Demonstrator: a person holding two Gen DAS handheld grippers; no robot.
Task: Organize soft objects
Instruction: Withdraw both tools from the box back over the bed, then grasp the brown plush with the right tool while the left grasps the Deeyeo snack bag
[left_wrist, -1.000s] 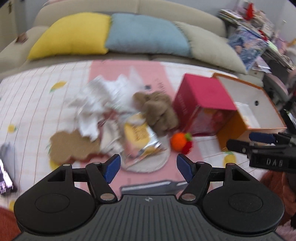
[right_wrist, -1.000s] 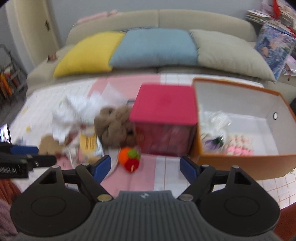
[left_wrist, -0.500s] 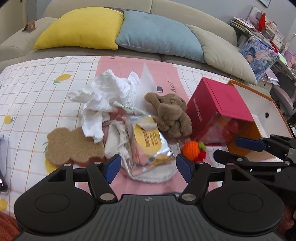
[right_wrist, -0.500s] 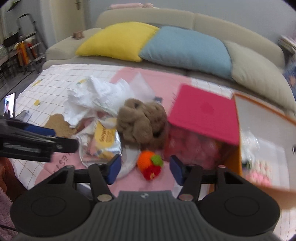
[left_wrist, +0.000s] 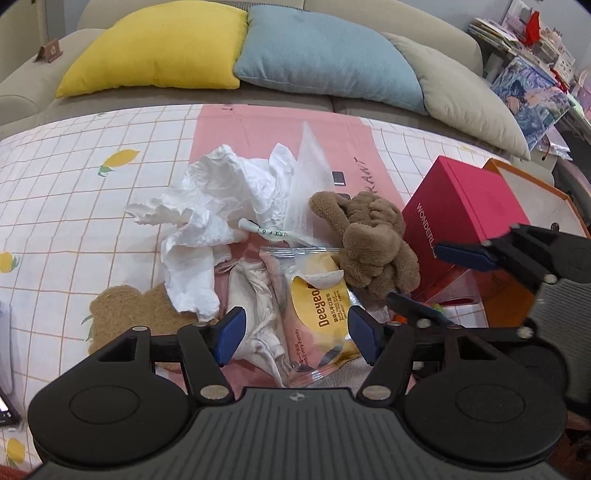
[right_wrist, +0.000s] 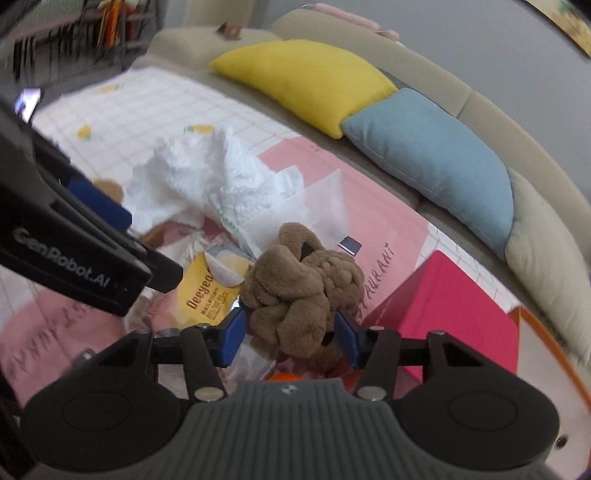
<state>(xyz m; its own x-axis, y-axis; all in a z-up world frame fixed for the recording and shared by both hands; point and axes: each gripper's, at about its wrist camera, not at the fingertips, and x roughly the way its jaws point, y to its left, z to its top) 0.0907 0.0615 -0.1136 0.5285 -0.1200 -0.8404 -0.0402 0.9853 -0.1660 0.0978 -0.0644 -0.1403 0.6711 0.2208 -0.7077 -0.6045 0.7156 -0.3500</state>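
So there's a pile of soft stuff on a checked sheet (left_wrist: 74, 192) with a pink mat (left_wrist: 258, 129) down the middle, sofa (left_wrist: 424, 14) behind with yellow (left_wrist: 155, 48), blue (left_wrist: 325, 55) and beige (left_wrist: 469, 96) cushions.

The right gripper (right_wrist: 290, 334) is down over the brown plush (right_wrist: 303, 288), with the plush sitting right between its blue pads (right_wrist: 231, 334). The jaws are closing, but honestly I can't tell if the pads are actually pressing the plush or only flanking it. That view is a bit blurry too.

The left gripper (left_wrist: 295, 334) hangs over a yellow snack pack (left_wrist: 321, 306) in a clear bag. Its jaws are closing as well, and the pads sit well clear on either side, gripping nothing.

The rest of the pile: crumpled white paper (left_wrist: 207, 218) to the left of the plush, a cream cloth (left_wrist: 255, 306) under it, and a flat brown bear-shaped pad (left_wrist: 125, 310) at the left edge. A pink box (left_wrist: 461, 206) lies tilted just right of the plush, leaning at an orange box (left_wrist: 535, 192). A bit of orange (right_wrist: 282, 376) peeks out below the plush in the right view; can't make out what it is.
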